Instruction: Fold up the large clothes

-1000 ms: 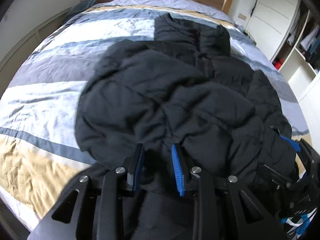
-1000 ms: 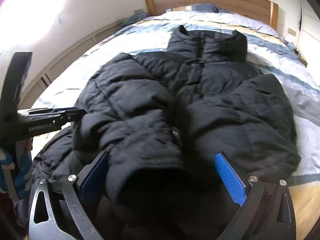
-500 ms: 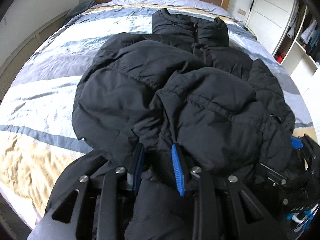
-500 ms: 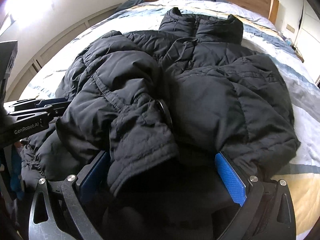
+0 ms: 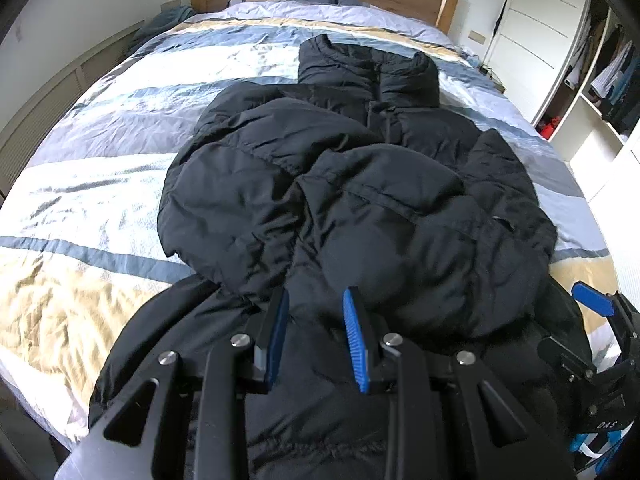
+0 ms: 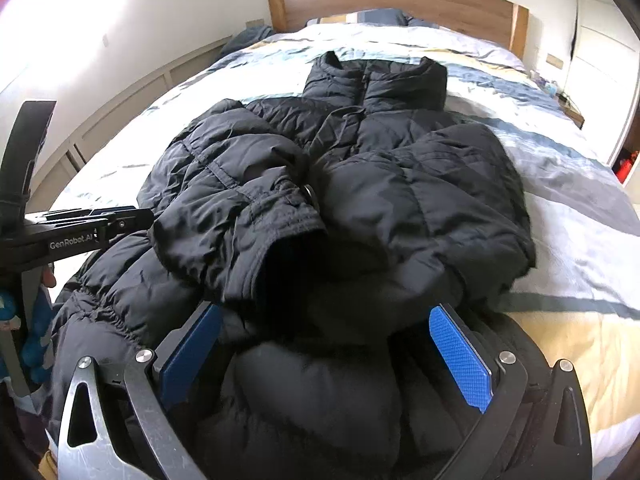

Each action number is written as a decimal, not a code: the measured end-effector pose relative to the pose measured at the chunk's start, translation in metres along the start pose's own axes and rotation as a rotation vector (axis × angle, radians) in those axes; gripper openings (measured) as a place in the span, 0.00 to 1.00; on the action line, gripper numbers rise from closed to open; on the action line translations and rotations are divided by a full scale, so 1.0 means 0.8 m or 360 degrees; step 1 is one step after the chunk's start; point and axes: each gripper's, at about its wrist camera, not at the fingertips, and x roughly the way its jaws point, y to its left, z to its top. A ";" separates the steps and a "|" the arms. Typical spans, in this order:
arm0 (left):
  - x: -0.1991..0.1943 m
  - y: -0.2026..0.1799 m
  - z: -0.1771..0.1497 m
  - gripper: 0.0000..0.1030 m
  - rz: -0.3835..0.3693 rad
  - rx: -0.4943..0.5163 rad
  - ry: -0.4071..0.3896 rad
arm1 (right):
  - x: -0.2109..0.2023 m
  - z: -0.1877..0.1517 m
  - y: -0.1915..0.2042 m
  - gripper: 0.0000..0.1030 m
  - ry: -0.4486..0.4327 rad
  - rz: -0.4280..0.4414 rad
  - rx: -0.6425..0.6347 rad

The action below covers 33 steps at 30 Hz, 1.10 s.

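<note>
We have a black puffer jacket (image 5: 360, 200) lying front-up on the striped bed (image 5: 100, 184), collar toward the wooden headboard (image 6: 400, 0), with both sleeves already crossed over the chest. The hem end bunches up toward us at the foot of the bed.

Our left gripper (image 5: 316, 332) has its jaws set fairly narrow with a fold of the jacket's lower edge between the blue pads; the pads seem to press the padding, so we read it as pinching the hem. Our right gripper (image 6: 326, 344) stands much wider, with a thick roll of the lower jacket filling the space between its pads; whether they squeeze it or merely straddle it we cannot tell.

We judge the step in hand to be the bottom fold: lifting the hem and carrying it up over the crossed sleeves toward the collar. The next move calls for both hands travelling together and level, so the hem stays straight, high enough that the bulky padding clears the sleeves without dragging them apart.
</note>
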 end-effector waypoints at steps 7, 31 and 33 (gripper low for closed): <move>-0.029 -0.011 -0.018 0.39 -0.0016 0.0033 -0.0057 | -0.032 -0.023 -0.014 0.99 -0.0049 -0.0039 0.0075; -0.126 -0.029 -0.069 0.51 0.0136 0.0067 -0.0389 | -0.129 -0.084 -0.058 0.99 -0.0240 -0.0177 0.0336; -0.130 -0.029 -0.071 0.51 0.0155 0.0058 -0.0427 | -0.134 -0.086 -0.062 0.99 -0.0246 -0.0189 0.0349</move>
